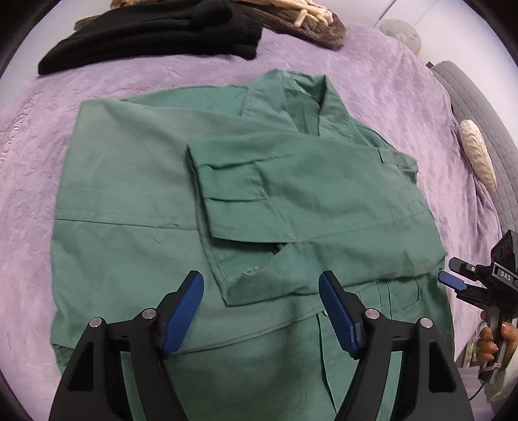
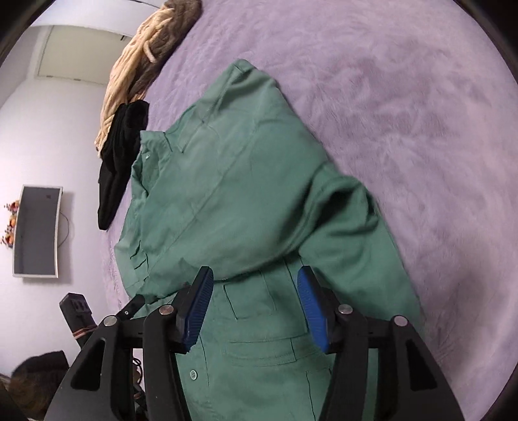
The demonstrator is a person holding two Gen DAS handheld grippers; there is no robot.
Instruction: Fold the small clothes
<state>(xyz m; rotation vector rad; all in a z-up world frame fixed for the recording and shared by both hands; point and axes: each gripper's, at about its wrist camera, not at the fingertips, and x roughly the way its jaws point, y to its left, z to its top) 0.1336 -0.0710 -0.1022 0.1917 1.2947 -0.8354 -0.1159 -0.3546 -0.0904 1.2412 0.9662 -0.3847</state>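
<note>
A green shirt (image 1: 136, 181) lies on the purple bed cover (image 1: 388, 81), collar at the far end, one sleeve (image 1: 291, 191) folded across its front. My left gripper (image 1: 260, 285) is open and empty, hovering over the shirt's near part by the sleeve cuff. My right gripper (image 2: 255, 281) is open and empty above the shirt's (image 2: 226, 194) chest pocket (image 2: 259, 301); it also shows in the left wrist view (image 1: 451, 280) at the shirt's right edge. The left gripper's body (image 2: 77, 311) shows at the left in the right wrist view.
Folded black clothes (image 1: 152, 32) and a brown and cream knit piece (image 1: 310, 19) lie at the far end of the bed. A cream cushion (image 1: 477, 153) and a grey quilted edge (image 1: 479, 107) are on the right. A wall screen (image 2: 37, 231) hangs beyond the bed.
</note>
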